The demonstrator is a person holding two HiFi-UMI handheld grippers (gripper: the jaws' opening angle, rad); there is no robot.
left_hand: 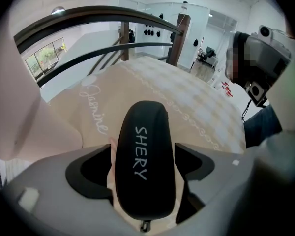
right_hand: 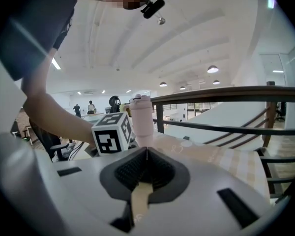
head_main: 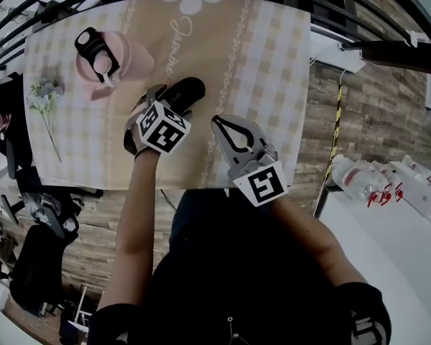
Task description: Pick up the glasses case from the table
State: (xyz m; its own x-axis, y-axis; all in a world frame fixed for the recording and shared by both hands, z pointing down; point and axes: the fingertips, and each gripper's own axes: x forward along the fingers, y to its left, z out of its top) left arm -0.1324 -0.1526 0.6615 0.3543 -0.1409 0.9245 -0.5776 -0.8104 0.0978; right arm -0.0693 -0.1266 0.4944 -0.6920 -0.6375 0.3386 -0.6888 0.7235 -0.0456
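White capitals spelling SHERY run lengthwise along the lid of the black oval glasses case (left_hand: 145, 166). Across the beige and white checked tablecloth (head_main: 273, 70) a single word in pale cursive reads Jasmine. Off to the right, the red print on the white plastic packs (head_main: 377, 192) is too small for me to read.

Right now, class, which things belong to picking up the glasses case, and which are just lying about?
Job: glasses case; left gripper, open around it.
Lying about: pink bottle; flower sprig; right gripper, shut.
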